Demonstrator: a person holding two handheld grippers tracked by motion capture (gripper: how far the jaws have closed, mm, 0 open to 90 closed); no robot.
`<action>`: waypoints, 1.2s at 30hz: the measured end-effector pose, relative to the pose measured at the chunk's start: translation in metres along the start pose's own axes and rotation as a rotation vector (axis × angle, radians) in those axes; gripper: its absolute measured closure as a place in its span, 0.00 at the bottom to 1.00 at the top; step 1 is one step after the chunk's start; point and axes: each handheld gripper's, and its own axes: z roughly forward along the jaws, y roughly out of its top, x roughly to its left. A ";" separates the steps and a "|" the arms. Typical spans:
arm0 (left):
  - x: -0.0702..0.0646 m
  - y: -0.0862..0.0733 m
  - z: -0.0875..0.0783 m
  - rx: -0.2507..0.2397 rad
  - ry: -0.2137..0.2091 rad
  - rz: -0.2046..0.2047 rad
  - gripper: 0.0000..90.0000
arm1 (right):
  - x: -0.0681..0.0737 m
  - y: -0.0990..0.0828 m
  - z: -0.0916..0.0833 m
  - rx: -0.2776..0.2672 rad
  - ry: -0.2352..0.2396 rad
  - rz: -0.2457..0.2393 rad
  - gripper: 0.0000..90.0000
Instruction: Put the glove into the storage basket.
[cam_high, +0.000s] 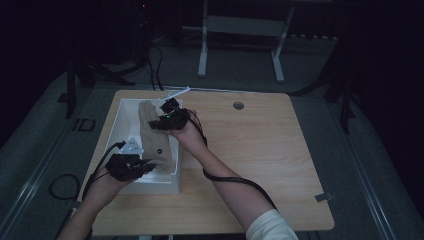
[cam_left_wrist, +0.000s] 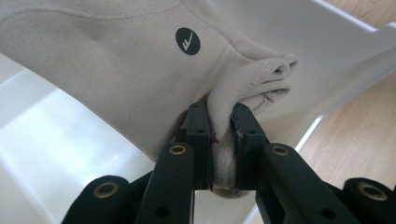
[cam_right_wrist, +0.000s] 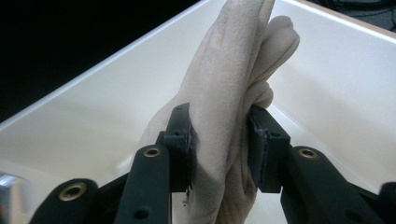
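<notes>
While pinched, soft beige cloth (cam_left_wrist: 116, 79) (folded).

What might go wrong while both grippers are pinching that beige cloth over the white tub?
The left gripper grips just a thin fold near the edge of the beige cloth, so it might slip free. The right gripper clamps a thicker bunch; pulling apart could stretch or strain the fabric. A sagging cloth may also catch on the white tub rim.

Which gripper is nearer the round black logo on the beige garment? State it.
Left. The left gripper clamps a fold just below the logo. The right gripper pinches the garment at its far end, over the white bin.
</notes>
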 end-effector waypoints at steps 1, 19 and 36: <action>0.000 -0.001 0.001 0.002 0.008 0.000 0.90 | 0.000 0.000 0.002 0.005 -0.002 -0.005 0.71; 0.010 -0.005 0.028 0.075 0.009 -0.127 0.49 | 0.003 0.004 0.008 0.037 -0.042 -0.049 0.36; -0.004 0.018 -0.002 -0.218 0.038 -0.203 0.09 | -0.004 -0.009 -0.045 -0.020 0.041 -0.074 0.19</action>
